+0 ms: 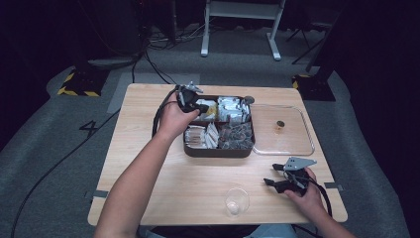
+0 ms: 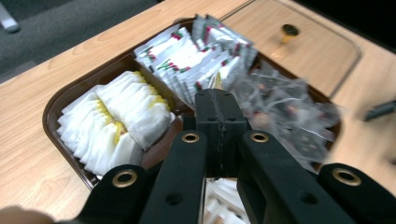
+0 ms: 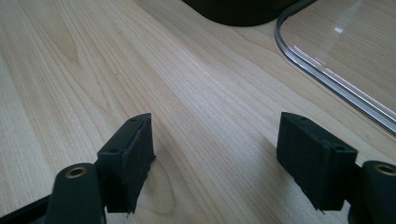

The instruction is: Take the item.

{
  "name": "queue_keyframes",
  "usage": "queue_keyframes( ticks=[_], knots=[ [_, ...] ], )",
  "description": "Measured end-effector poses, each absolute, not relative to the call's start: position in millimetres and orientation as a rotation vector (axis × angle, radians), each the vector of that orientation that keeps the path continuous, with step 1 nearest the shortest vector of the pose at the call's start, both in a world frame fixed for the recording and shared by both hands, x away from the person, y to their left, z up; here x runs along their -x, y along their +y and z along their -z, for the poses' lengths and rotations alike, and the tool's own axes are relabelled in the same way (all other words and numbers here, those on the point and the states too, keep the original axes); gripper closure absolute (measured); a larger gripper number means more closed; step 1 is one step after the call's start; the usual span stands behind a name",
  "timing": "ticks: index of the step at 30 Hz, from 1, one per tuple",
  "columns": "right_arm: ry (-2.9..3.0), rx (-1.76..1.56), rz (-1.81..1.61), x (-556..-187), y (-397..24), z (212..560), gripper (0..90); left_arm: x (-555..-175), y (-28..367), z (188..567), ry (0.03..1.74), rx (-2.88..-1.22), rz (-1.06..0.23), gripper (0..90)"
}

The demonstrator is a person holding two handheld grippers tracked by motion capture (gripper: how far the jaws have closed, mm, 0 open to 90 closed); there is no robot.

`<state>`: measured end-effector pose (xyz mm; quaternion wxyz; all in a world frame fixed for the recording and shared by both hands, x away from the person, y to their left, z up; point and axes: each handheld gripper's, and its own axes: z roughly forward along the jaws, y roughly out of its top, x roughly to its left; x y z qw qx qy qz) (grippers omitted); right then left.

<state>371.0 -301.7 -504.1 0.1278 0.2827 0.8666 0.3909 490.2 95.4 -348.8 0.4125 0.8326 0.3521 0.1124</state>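
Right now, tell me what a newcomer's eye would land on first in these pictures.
First, the dark brown tray at the table's middle, its compartments packed with white sachets and clear wrapped packets. The left gripper hangs over it, jaws shut on a thin packet whose edge pokes out at the tips. To the tray's right lies its clear lid; the right gripper rests open nearby, a small glass beside it.

The whole table (image 1: 148, 163) is seen from a high fixed camera, looking forward and down. The compartment tray (image 2: 60, 102) is viewed closely from above by the left gripper view. The table is skimmed low by the right gripper view; the clear lid (image 3: 345, 51) is shared with both others.
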Motion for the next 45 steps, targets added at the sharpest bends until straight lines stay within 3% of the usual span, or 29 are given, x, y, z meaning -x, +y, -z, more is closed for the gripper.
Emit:
queue_keyframes(
  ticks=[12, 26, 45],
  knots=[
    [2.521, -0.822, -1.137, -371.0, -301.7, 504.1, 27.6, -420.6, 104.7, 331.0, 0.75, -2.073, -0.264, 90.0],
    [2.519, -0.823, -1.136, -371.2, -301.3, 504.1, 27.6, -346.8, 89.6, 342.8, 0.612, -2.072, -0.237, 90.0],
    [2.517, -0.824, -1.134, -371.2, -301.1, 504.1, 27.6, -298.2, 61.8, 364.1, 0.477, -2.035, -0.159, 90.0]
  ],
)
